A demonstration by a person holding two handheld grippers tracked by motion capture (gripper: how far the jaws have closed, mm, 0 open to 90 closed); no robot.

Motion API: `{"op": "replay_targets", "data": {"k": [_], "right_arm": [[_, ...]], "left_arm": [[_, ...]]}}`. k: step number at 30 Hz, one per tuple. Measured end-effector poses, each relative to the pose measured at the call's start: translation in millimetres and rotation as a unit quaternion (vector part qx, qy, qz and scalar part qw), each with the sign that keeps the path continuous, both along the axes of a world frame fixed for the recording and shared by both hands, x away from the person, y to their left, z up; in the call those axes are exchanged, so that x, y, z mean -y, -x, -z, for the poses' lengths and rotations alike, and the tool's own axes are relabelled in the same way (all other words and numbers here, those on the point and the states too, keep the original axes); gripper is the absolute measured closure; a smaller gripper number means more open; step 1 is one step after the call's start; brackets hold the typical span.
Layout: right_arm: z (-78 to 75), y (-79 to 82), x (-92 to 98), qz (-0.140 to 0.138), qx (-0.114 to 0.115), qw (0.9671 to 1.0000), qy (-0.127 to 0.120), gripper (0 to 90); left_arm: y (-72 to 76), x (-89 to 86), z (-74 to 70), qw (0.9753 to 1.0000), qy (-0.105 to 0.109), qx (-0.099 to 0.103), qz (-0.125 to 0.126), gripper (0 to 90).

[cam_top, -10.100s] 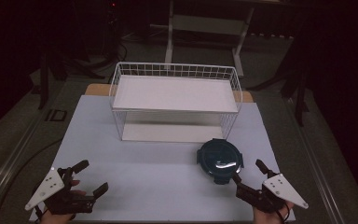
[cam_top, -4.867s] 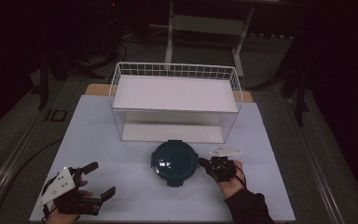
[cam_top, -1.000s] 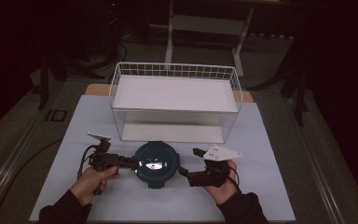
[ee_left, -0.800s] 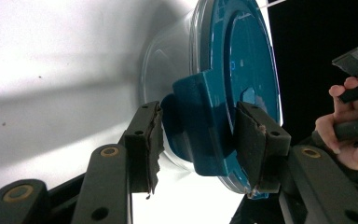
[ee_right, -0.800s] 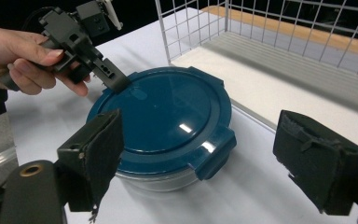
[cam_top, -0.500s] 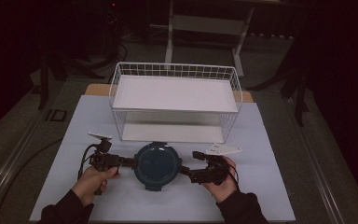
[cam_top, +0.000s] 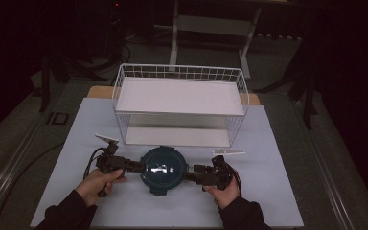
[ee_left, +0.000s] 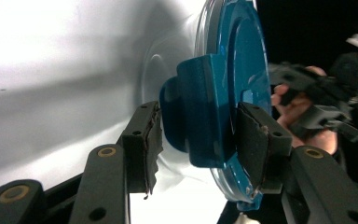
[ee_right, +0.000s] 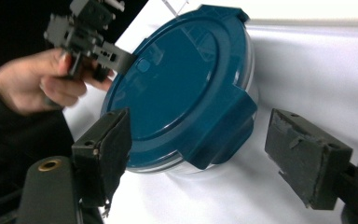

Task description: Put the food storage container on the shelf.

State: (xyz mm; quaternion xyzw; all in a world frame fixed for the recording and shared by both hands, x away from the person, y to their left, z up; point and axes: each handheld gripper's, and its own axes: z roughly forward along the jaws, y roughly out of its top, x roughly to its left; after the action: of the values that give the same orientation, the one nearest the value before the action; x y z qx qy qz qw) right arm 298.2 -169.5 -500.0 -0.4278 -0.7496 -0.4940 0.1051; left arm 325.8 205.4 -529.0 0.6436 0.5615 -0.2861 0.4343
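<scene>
A round clear container with a dark teal clip-on lid (cam_top: 164, 170) sits on the white table, in front of the wire basket. My left gripper (cam_top: 133, 166) comes in from the container's left. In the left gripper view, my left gripper (ee_left: 198, 126) has its pads (ee_left: 145, 140) pressed on either side of the lid's latch tab (ee_left: 205, 116). My right gripper (cam_top: 195, 174) reaches the container's right side. In the right gripper view, my right gripper (ee_right: 200, 135) stands open with its jaws wide apart. The lid's other latch tab (ee_right: 221, 133) lies between its pads (ee_right: 307, 158), with a gap at the right.
A white wire basket (cam_top: 179, 72) with a flat white shelf stands at the back of the table, close behind the container. Table edges run left and right, and the dark floor lies beyond. Both hands and sleeves enter from the front edge.
The container was slid from the right side to the middle over the last ten seconds. In the last second my right gripper moved in closer to its right tab; my left gripper stayed at the left tab.
</scene>
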Motion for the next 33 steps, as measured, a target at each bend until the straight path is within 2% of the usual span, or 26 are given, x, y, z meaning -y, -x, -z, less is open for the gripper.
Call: {"op": "replay_targets", "data": {"k": [2,4,7,11,13,16,20,22,23,26,30,33], "right_arm": [[5.8,-3.9,1.6,0.007,-0.037,0.9991,-0.021,24.6],[10.5,-6.3,2.3,0.016,-0.063,0.9974,-0.032,27.8],[20.4,-9.6,4.7,0.028,-0.116,0.9907,-0.066,35.0],[28.2,-9.2,6.4,0.031,-0.158,0.9836,-0.081,45.9],[30.0,-8.2,6.1,0.028,-0.164,0.9825,-0.083,52.1],[30.3,-6.1,4.9,0.021,-0.168,0.9816,-0.088,53.9],[27.2,-2.8,1.2,0.016,-0.151,0.9854,-0.077,54.5],[26.1,-1.7,0.6,0.015,-0.146,0.9862,-0.075,54.7],[23.6,0.2,-1.1,0.011,-0.133,0.9886,-0.069,54.9],[18.2,3.7,-3.6,0.005,-0.119,0.9912,-0.059,55.8],[17.5,5.2,-2.6,0.007,-0.115,0.9918,-0.057,55.8],[12.3,6.4,1.0,0.009,-0.094,0.9944,-0.047,55.5]], "left_arm": [[-0.8,-0.9,1.2,1.0000,0.003,0.000,-0.001,51.7],[0.0,-0.5,0.9,1.0000,0.004,0.000,-0.003,52.3],[2.5,0.3,-1.9,1.0000,-0.001,0.008,0.000,53.6],[11.3,1.9,-10.7,0.9994,-0.004,0.034,0.006,56.5],[16.6,2.4,-13.5,0.9988,-0.010,0.047,0.007,57.2],[23.9,2.2,-15.7,0.9978,-0.017,0.063,0.009,57.4],[32.8,3.8,-21.1,0.9958,-0.037,0.083,0.013,57.4],[36.7,3.8,-22.7,0.9949,-0.044,0.089,0.014,57.4],[38.7,3.9,-23.4,0.9945,-0.048,0.092,0.014,57.4],[46.4,5.1,-26.4,0.9924,-0.062,0.106,0.012,57.4],[52.6,9.3,-30.1,0.9899,-0.073,0.122,0.006,57.4],[53.8,14.3,-33.1,0.9875,-0.076,0.138,0.008,57.4]]}}
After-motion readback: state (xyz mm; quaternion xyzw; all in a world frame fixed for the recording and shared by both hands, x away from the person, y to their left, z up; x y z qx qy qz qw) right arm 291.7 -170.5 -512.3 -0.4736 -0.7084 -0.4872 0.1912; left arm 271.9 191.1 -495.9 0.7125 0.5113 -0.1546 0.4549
